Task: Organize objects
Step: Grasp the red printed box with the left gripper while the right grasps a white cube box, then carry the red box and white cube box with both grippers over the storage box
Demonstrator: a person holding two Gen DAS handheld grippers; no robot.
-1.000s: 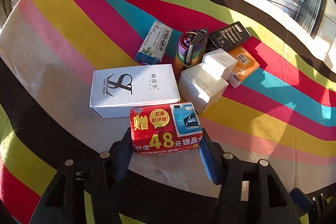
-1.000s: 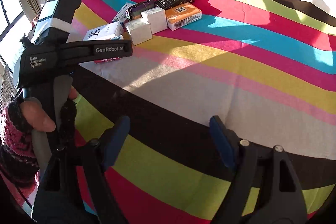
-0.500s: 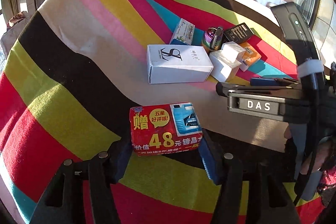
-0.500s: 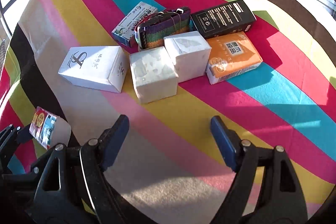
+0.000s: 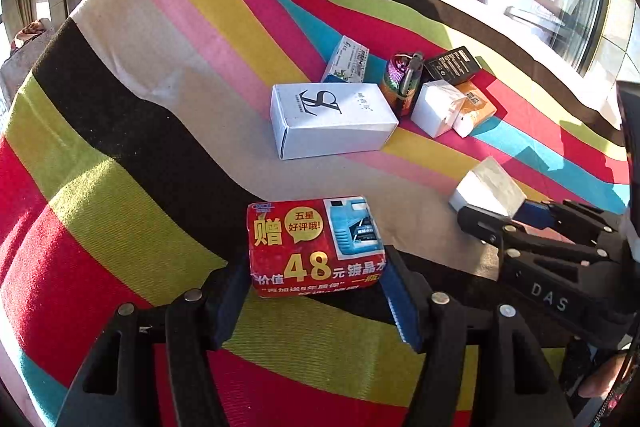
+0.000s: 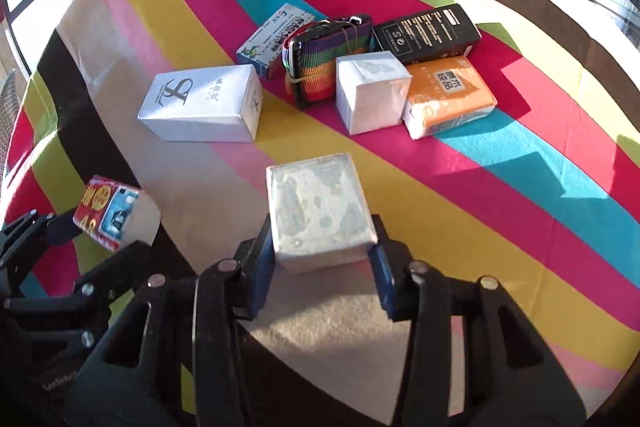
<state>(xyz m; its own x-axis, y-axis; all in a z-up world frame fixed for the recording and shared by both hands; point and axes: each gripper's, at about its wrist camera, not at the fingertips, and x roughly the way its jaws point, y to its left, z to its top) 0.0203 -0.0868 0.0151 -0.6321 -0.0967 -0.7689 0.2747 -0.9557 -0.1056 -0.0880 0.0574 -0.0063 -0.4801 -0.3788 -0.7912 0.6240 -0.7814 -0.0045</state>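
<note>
On the striped surface [image 6: 520,187], near its front edge, right gripper [image 6: 324,259] has its jaws clenched on a white cube [image 6: 320,207]; jaws have just been closing, pads now pressed to both sides of the cube, which sits apart from the main cluster. In the left wrist view the same cube [image 5: 486,189] shows at the tip of the right gripper [image 5: 492,219], over the beige stripe.

Left gripper [image 5: 316,291] is grasping a red box [image 5: 314,245] with yellow "48" print; jaws have just eased a bit wider, but both blue pads look to be on the box ends. Right wrist view shows the red box [image 6: 114,213] held tilted at far left, above the black and green stripes; cannot tell if it touches the cloth.

Rest of the pile, farther back: long white box [image 6: 204,105] lying flat at left, blue-white carton [image 6: 274,39] behind it, rainbow strap roll [image 6: 324,63] in the middle, second white cube [image 6: 370,91] just right of the roll, orange pack [image 6: 448,95] touching that cube, black box [image 6: 426,31] behind the orange pack. Windows behind, strong sun and hard shadows across the cloth
</note>
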